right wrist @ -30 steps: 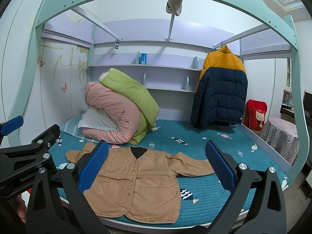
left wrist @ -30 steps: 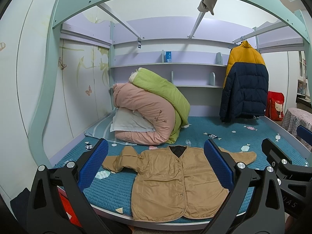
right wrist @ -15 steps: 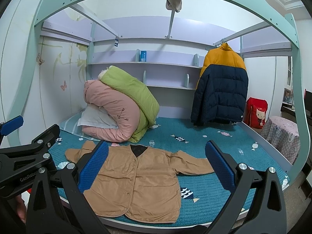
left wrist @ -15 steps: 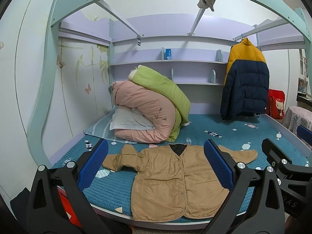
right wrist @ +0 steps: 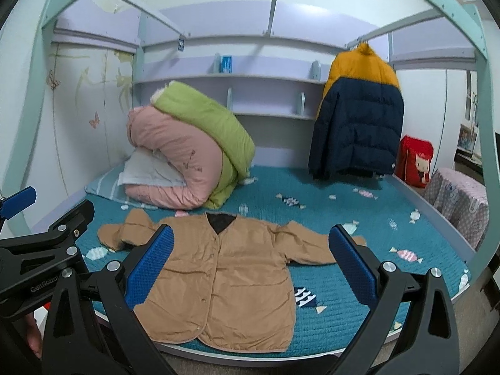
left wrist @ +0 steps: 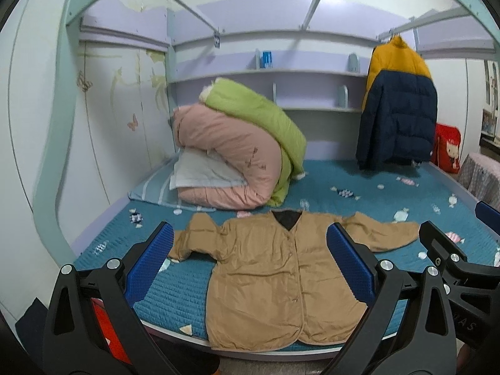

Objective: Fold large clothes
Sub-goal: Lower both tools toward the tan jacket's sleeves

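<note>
A tan buttoned jacket [left wrist: 275,275] lies flat, front up, on the teal bed cover, sleeves spread to both sides, hem at the bed's front edge. It also shows in the right wrist view [right wrist: 225,278]. My left gripper [left wrist: 250,265] is open and empty, held above and in front of the jacket. My right gripper [right wrist: 250,265] is open and empty, likewise short of the jacket. The right gripper shows at the right edge of the left wrist view [left wrist: 453,259]; the left gripper shows at the left edge of the right wrist view [right wrist: 47,243].
Rolled pink and green quilts [left wrist: 237,147] on a pillow sit at the back left of the bed [left wrist: 359,187]. A yellow and navy puffer coat [left wrist: 397,109] hangs at the back right. A red bag [right wrist: 415,161] and a covered stool [right wrist: 459,200] stand right of the bed.
Both cameras have moved forward and tilted down toward the bed, so the jacket looks larger and closer. Both grippers stay open. The jacket has not moved.
</note>
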Tool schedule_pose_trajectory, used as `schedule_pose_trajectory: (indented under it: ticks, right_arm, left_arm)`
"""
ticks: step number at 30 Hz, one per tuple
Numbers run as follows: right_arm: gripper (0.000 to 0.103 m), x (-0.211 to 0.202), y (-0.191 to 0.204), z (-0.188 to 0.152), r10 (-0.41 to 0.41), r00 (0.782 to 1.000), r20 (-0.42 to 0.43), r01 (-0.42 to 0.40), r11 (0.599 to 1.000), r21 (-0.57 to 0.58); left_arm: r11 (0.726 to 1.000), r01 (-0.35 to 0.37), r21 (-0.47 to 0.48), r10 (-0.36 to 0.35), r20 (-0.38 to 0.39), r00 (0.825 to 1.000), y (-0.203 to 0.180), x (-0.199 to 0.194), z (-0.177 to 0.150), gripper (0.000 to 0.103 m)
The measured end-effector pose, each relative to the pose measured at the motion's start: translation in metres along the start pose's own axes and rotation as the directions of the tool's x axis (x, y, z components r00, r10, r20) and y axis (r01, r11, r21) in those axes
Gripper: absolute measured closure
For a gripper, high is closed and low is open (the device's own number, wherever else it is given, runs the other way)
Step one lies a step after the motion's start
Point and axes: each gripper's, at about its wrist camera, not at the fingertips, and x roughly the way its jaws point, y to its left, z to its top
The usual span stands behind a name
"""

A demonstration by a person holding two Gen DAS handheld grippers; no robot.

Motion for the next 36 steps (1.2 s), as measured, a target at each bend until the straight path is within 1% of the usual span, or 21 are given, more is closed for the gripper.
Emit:
schedule_pose_trajectory:
  ticks: [4, 8, 11, 13, 16, 18, 19, 20, 22, 23, 24, 25, 26, 27, 28, 29, 31, 32, 34, 35, 36]
  right_arm:
    - [0.007, 0.042, 0.005, -0.008, 0.008, 0.998, -0.07, -0.007, 1.0, 0.005]
    - [0.007, 0.086, 0.015, -0.014, 0.019, 0.99, -0.14, -0.018, 1.0, 0.007]
    - [0.007, 0.127, 0.027, -0.023, 0.027, 0.98, -0.195, -0.027, 1.0, 0.0]
    - [0.007, 0.162, 0.04, -0.03, 0.036, 0.971, -0.234, -0.038, 0.999, -0.003]
    - [0.007, 0.211, 0.062, -0.043, 0.071, 0.957, -0.282, -0.074, 0.997, -0.002]
    - [0.007, 0.241, 0.078, -0.05, 0.085, 0.949, -0.304, -0.093, 0.996, -0.01]
    - [0.007, 0.259, 0.088, -0.053, 0.094, 0.942, -0.321, -0.104, 0.995, -0.013]
    - [0.007, 0.277, 0.098, -0.057, 0.11, 0.935, -0.338, -0.12, 0.993, -0.009]
    - [0.007, 0.306, 0.113, -0.061, 0.131, 0.921, -0.366, -0.142, 0.99, -0.004]
    - [0.007, 0.321, 0.122, -0.064, 0.14, 0.912, -0.385, -0.153, 0.988, -0.004]
    - [0.007, 0.334, 0.129, -0.065, 0.146, 0.908, -0.393, -0.161, 0.987, -0.005]
    - [0.007, 0.347, 0.137, -0.067, 0.149, 0.903, -0.402, -0.167, 0.986, -0.01]
    - [0.007, 0.359, 0.145, -0.069, 0.155, 0.897, -0.414, -0.177, 0.984, -0.015]
    - [0.007, 0.369, 0.15, -0.071, 0.159, 0.893, -0.421, -0.183, 0.983, -0.018]
    - [0.007, 0.377, 0.156, -0.072, 0.162, 0.891, -0.424, -0.189, 0.982, -0.022]
    - [0.007, 0.386, 0.163, -0.073, 0.163, 0.891, -0.424, -0.195, 0.98, -0.032]
    - [0.007, 0.399, 0.172, -0.075, 0.165, 0.886, -0.433, -0.203, 0.978, -0.042]
    - [0.007, 0.406, 0.176, -0.077, 0.172, 0.882, -0.439, -0.211, 0.977, -0.04]
    - [0.007, 0.415, 0.183, -0.081, 0.176, 0.876, -0.449, -0.216, 0.975, -0.041]
    - [0.007, 0.419, 0.185, -0.082, 0.177, 0.873, -0.454, -0.219, 0.975, -0.041]
    - [0.007, 0.421, 0.188, -0.083, 0.178, 0.873, -0.454, -0.22, 0.975, -0.041]
  left_arm:
    - [1.0, -0.001, 0.001, 0.001, -0.068, 0.998, 0.002, 0.04, -0.008, 0.005]
    - [1.0, -0.01, 0.0, 0.01, -0.147, 0.989, 0.008, 0.09, -0.019, 0.005]
    - [1.0, -0.022, -0.004, 0.021, -0.197, 0.98, 0.017, 0.133, -0.03, 0.005]
    - [1.0, -0.023, -0.01, 0.02, -0.224, 0.974, 0.026, 0.163, -0.04, 0.005]
    - [0.999, -0.014, -0.052, -0.001, -0.29, 0.957, 0.049, 0.213, -0.057, 0.005]
    - [0.996, 0.002, -0.091, -0.034, -0.35, 0.936, 0.072, 0.251, -0.071, 0.005]
    - [0.994, 0.006, -0.112, -0.047, -0.366, 0.929, 0.083, 0.265, -0.076, 0.005]
    - [0.989, -0.002, -0.147, -0.056, -0.388, 0.92, 0.102, 0.285, -0.084, 0.005]
    - [0.978, -0.017, -0.206, -0.071, -0.415, 0.907, 0.13, 0.312, -0.094, 0.005]
    - [0.968, -0.033, -0.25, -0.082, -0.437, 0.896, 0.152, 0.33, -0.1, 0.005]
    - [0.955, -0.048, -0.294, -0.093, -0.448, 0.889, 0.171, 0.344, -0.106, 0.005]
    - [0.934, -0.086, -0.347, -0.09, -0.462, 0.882, 0.196, 0.36, -0.114, 0.005]
    - [0.913, -0.128, -0.386, -0.075, -0.47, 0.88, 0.218, 0.372, -0.12, 0.005]
    - [0.887, -0.177, -0.427, -0.051, -0.471, 0.881, 0.244, 0.387, -0.127, 0.005]
    - [0.868, -0.203, -0.454, -0.044, -0.477, 0.878, 0.263, 0.399, -0.132, 0.005]
    - [0.852, -0.215, -0.477, -0.049, -0.482, 0.875, 0.277, 0.409, -0.136, 0.005]
    - [0.831, -0.225, -0.509, -0.053, -0.475, 0.879, 0.308, 0.437, -0.144, 0.005]
    - [0.822, -0.228, -0.521, -0.063, -0.483, 0.874, 0.318, 0.448, -0.148, 0.005]
    - [0.779, -0.233, -0.582, -0.123, -0.507, 0.853, 0.338, 0.477, -0.161, 0.005]
    - [0.775, -0.223, -0.591, -0.147, -0.511, 0.847, 0.343, 0.488, -0.167, 0.005]
    - [0.776, -0.221, -0.59, -0.163, -0.527, 0.834, 0.348, 0.501, -0.173, 0.005]
